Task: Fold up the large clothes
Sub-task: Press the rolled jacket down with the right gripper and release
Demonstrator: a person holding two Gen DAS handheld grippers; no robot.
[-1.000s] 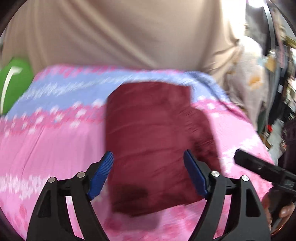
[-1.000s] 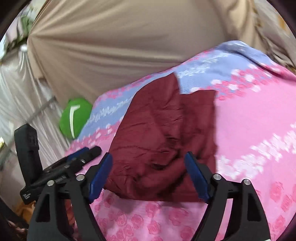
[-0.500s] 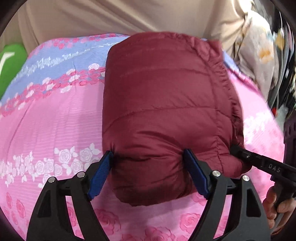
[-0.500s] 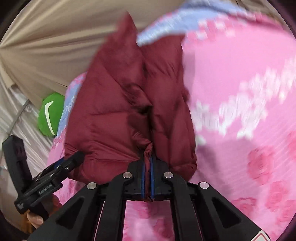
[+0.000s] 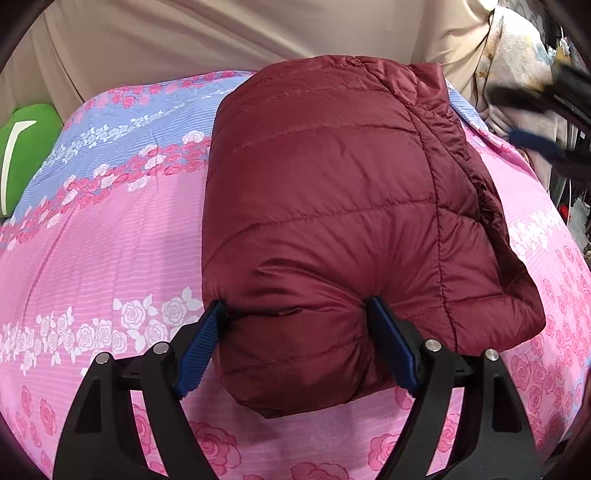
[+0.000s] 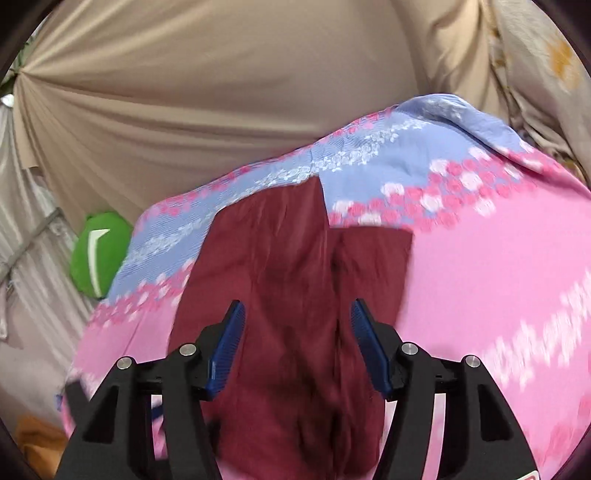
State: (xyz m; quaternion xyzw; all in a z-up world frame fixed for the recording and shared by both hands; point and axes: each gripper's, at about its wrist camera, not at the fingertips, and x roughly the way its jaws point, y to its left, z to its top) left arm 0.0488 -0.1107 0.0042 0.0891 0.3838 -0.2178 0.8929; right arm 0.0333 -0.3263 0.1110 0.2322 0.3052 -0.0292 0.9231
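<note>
Looking down my left gripper (image 5: 295, 339), I see the maroon puffer jacket (image 5: 332, 206) folded into a thick bundle on the pink floral bedsheet (image 5: 103, 251). The near end of the bundle bulges up between my two blue pads (image 5: 199, 350); both pads appear to touch the quilted fabric at its sides, with the jaws set wide, so I read this as a broad hold on the jacket's near fold rather than a pinch. The rest of the jacket stretches away from me toward the blue band of the sheet (image 5: 122, 122) and the beige curtain (image 5: 221, 33) behind the bed. A green cushion (image 5: 26, 147) sits at the far left edge of the bed.

My right gripper (image 6: 297, 343) is blurred in the left view, up at the right edge and well apart from the jacket there. From its own camera, its jaws are opening and stand parted, and the jacket (image 6: 291, 280) lies below and beyond them. I cannot see the pads pressing on the fabric; the picture is smeared with motion, so the cloth looks streaked. The same sheet (image 6: 480, 280), cushion (image 6: 99, 254) and curtain (image 6: 221, 92) show here, with the jacket lying across the pink part and reaching the blue band.
</note>
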